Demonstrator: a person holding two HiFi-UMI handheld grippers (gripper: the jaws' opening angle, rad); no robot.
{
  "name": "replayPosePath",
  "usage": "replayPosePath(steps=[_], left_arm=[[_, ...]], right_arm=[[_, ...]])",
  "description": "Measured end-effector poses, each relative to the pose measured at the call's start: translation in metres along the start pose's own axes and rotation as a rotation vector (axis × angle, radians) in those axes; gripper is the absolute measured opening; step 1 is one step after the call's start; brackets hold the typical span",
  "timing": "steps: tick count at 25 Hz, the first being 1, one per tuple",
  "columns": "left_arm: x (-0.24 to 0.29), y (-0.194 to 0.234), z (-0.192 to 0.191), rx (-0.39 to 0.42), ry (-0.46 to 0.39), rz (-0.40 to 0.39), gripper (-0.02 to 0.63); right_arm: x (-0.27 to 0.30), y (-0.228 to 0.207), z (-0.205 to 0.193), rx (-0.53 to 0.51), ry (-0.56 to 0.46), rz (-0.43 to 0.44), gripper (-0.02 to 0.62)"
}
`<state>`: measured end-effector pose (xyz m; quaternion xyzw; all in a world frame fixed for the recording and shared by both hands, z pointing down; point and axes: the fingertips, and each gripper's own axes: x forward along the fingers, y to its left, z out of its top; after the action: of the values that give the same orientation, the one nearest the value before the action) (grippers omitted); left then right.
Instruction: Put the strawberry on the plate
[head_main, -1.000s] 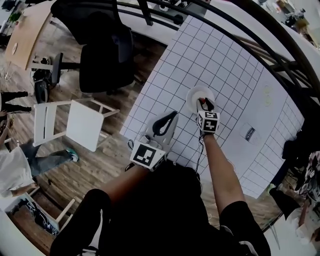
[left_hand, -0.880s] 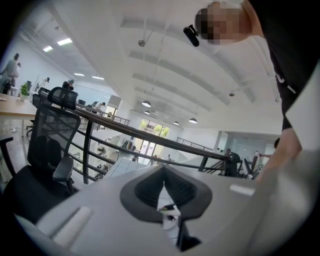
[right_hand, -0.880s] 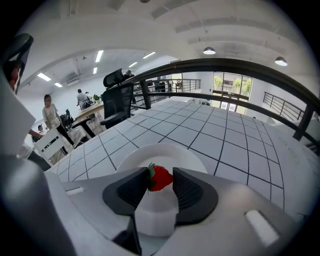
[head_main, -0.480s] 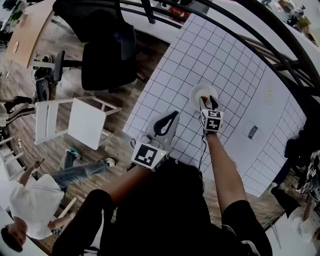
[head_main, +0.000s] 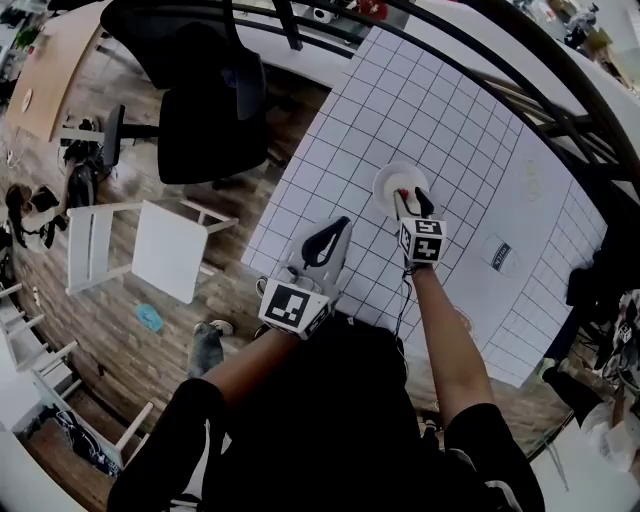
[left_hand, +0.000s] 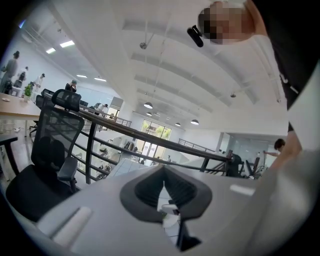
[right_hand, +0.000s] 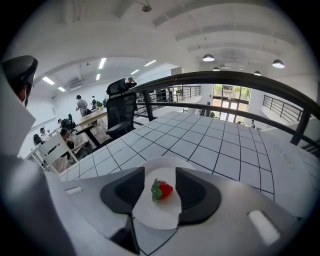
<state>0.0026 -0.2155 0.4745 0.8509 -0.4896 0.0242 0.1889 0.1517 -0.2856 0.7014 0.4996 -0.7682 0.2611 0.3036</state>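
Observation:
A red strawberry (right_hand: 161, 190) with its green leaves lies on the small white plate (right_hand: 159, 217), on the gridded table. My right gripper (right_hand: 160, 188) is open. Its dark pads stand on either side of the berry and do not touch it. In the head view the plate (head_main: 388, 181) sits mid-table, with the strawberry (head_main: 403, 192) showing red at the tips of my right gripper (head_main: 410, 198). My left gripper (head_main: 340, 225) hovers near the table's left edge, shut and empty. In the left gripper view the left gripper (left_hand: 164, 175) has its pads together.
The white gridded table (head_main: 450, 120) is bordered by a black railing (head_main: 530, 70) at the back. A small label (head_main: 498, 257) lies to the right of the plate. A black office chair (head_main: 210, 110) and a white frame chair (head_main: 150, 245) stand on the wooden floor to the left.
The right gripper's jaws have spread apart, and the strawberry now lies free on the plate. The left gripper has barely moved. People on the floor at the left have moved out of view.

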Motion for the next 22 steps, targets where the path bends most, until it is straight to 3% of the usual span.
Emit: replayPosePath(steps=[5,13,22], left_arm=[[-0.005,-0.008,0.003,-0.012,-0.012,-0.007,0.008],[-0.013,-0.024,-0.004,-0.009,-0.008,-0.076,0.008],[-0.019,-0.047,-0.001,0.016,-0.007,-0.181,0.008]], right_arm=[[-0.022,0.008,0.002,0.011,-0.035,0.004,0.190],[-0.076,0.020,0.025,-0.004,-0.174,-0.090,0.125],[-0.159,0.046,0.054,0.188,-0.324,-0.094,0.022]])
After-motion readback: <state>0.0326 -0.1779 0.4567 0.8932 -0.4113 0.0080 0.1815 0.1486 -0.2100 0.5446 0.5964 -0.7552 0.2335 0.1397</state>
